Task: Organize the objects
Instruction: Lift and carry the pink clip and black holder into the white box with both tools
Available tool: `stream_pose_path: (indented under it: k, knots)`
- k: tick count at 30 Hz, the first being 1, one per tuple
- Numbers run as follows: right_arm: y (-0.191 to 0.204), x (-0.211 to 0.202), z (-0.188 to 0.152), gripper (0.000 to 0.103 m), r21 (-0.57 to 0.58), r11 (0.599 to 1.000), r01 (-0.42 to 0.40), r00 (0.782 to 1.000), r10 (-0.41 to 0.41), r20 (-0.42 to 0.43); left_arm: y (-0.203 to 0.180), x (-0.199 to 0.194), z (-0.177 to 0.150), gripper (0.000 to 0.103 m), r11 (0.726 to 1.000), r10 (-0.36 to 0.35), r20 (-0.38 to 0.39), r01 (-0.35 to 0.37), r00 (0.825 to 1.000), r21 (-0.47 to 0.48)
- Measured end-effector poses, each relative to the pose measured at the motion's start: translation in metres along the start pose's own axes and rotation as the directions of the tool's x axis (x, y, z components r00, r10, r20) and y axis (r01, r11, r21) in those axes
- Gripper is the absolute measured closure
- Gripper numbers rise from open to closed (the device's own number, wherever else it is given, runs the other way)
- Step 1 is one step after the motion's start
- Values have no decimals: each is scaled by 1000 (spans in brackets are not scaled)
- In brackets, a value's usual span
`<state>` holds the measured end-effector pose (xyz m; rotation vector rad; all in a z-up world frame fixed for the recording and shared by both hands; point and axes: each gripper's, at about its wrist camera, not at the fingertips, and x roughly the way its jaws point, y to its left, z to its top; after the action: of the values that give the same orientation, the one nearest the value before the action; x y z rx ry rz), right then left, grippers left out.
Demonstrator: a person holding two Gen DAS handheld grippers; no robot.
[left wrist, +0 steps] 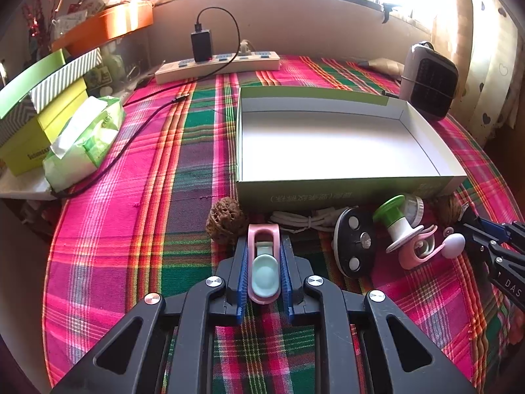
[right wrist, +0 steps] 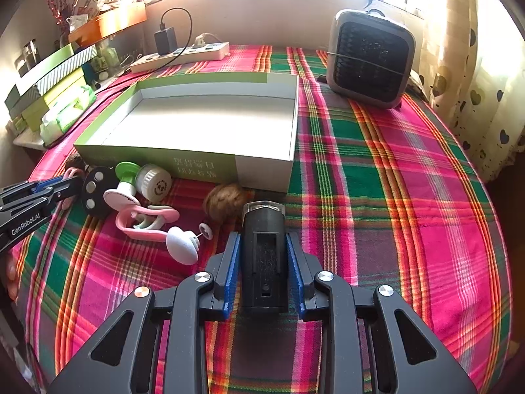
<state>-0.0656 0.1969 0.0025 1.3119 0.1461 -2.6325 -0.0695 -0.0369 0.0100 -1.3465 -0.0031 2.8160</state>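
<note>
In the left wrist view my left gripper [left wrist: 264,249] is shut on a pink clip [left wrist: 264,272] with a mint pad, low over the plaid cloth. My right gripper [right wrist: 264,239] is shut on a black rectangular light [right wrist: 264,262] with a clear lens. An open green-and-white box [left wrist: 328,190] stands just beyond both. Along its front wall lie a walnut [left wrist: 226,223], a coiled white cable [left wrist: 305,221], a black disc [left wrist: 356,243], a green-and-white spool [left wrist: 397,220], a second pink clip [left wrist: 416,249] and a white egg-shaped piece [left wrist: 454,244]. A second walnut [right wrist: 223,202] sits ahead of the light.
A power strip [left wrist: 216,64] with a black charger lies at the back. A small heater [right wrist: 370,62] stands at the back right. Stacked boxes [left wrist: 42,115] and a tissue pack [left wrist: 82,141] line the left edge. A black cable [left wrist: 131,138] trails across the cloth.
</note>
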Motion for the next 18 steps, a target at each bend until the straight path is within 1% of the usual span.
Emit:
stream_pose_path:
  k: [11,18]
  knots:
    - [0,-12,3,74,0,1000,12,1000,-12,27,0,-14,4,87,1000,-22,27,22,999,4]
    - [1,-22,10,74,-7,1000,12,999,-12,50,-4,-22,13,87,999,-47,41,46,998,14]
